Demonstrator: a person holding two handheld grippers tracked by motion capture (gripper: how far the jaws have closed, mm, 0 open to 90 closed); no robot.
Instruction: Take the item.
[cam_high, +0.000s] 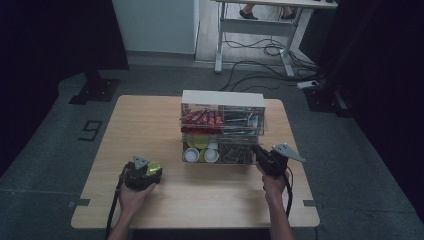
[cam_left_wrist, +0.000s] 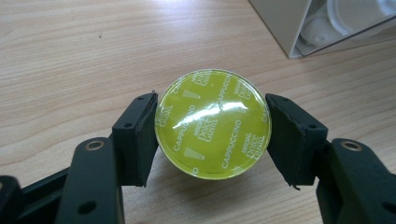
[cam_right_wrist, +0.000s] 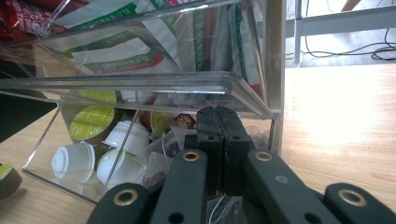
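- The left claw (cam_left_wrist: 212, 128) is clenched on a round coffee capsule with a yellow-green foil lid (cam_left_wrist: 213, 123), one jaw on each side of the rim. It sits over the light wooden bench (cam_high: 150, 125), near the front-left corner of the clear acrylic tiered organiser (cam_high: 222, 127).
- Risk: the hold is on a curved rim with little contact area. A tilt or a jolt could let the capsule twist out and roll across the bench.
- Risk: too much squeeze could dent the capsule wall or split the foil.
- The right claw (cam_right_wrist: 218, 122) has its jaws pressed together at the organiser's lower front-right opening, among sachets. I cannot tell whether anything is pinched between them.
- Risk: pulling back could snag the thin strings seen there and drag loose packets out, or shift the organiser.
- Risk: white plastic capsules (cam_right_wrist: 100, 158) lie loose in the organiser's lower-left compartment; a knock to the organiser could spill them.
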